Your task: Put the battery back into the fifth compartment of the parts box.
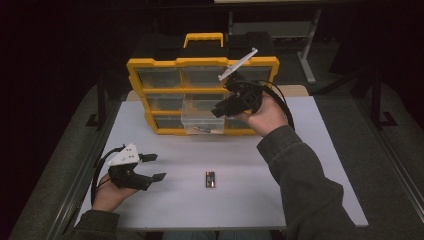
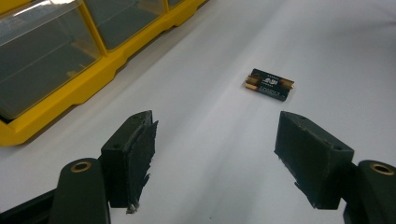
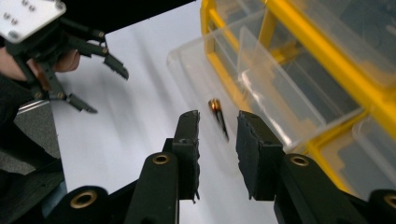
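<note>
A yellow organizer (image 1: 160, 65) with clear drawers stands at the back of the white table (image 1: 310, 150). Its bottom middle drawer (image 1: 202, 121) is pulled out, and a small battery (image 1: 204, 129) lies inside. My right gripper (image 1: 218, 111) hovers just above and to the right of that drawer. In the right gripper view its jaws (image 3: 217, 130) stand a little apart with nothing between them, and the battery (image 3: 218, 116) lies beyond in the drawer (image 3: 261, 79). A dark battery pack (image 1: 210, 179) lies on the table's front middle. My left gripper (image 1: 156, 166) rests open to its left, aimed at the pack (image 2: 270, 84).
The organizer's yellow carrying handle (image 1: 203, 38) sticks up at the back. Its other drawers (image 2: 42, 60) are pushed in. Bare table surface lies between the two grippers and to the right. Beyond the table edges the room is dark, with a table leg (image 1: 307, 60) behind.
</note>
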Demonstrator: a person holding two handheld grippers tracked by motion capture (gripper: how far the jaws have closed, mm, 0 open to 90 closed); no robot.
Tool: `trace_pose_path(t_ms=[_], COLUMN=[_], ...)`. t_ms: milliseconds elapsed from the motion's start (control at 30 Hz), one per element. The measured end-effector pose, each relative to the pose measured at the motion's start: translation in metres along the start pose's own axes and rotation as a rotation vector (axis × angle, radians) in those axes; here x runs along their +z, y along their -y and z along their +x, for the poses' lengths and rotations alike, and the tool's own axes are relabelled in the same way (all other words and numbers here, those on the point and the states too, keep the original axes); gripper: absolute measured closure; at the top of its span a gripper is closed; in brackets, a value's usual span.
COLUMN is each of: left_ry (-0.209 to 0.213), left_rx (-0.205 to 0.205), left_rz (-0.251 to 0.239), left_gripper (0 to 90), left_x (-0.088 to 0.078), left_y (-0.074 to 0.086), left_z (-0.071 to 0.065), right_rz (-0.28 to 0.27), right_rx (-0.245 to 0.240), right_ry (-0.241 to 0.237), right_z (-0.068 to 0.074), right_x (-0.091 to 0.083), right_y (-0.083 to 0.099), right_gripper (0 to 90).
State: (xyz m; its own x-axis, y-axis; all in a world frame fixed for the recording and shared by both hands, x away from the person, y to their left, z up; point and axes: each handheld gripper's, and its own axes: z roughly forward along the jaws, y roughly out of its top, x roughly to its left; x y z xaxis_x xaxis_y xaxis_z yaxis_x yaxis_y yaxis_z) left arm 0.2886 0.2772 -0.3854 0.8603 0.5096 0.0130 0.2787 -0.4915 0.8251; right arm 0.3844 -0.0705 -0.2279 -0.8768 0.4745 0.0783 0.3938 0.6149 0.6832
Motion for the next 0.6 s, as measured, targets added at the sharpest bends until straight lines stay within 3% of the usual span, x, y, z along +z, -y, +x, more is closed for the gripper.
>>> trace_pose_path(t_ms=[300, 600], left_ry=[-0.001, 0.0], left_rx=[0.01, 0.003], left_rz=[0.006, 0.0], left_gripper=[28.2, 28.2], left_x=[0.001, 0.002], left_y=[0.0, 0.0], left_z=[-0.001, -0.002], right_rz=[-0.005, 0.031], right_rx=[0.033, 0.046], right_ry=[-0.005, 0.003], right_z=[0.01, 0.022], right_x=[-0.011, 0.009], right_y=[0.035, 0.069], right_gripper=[66.3, 61.0])
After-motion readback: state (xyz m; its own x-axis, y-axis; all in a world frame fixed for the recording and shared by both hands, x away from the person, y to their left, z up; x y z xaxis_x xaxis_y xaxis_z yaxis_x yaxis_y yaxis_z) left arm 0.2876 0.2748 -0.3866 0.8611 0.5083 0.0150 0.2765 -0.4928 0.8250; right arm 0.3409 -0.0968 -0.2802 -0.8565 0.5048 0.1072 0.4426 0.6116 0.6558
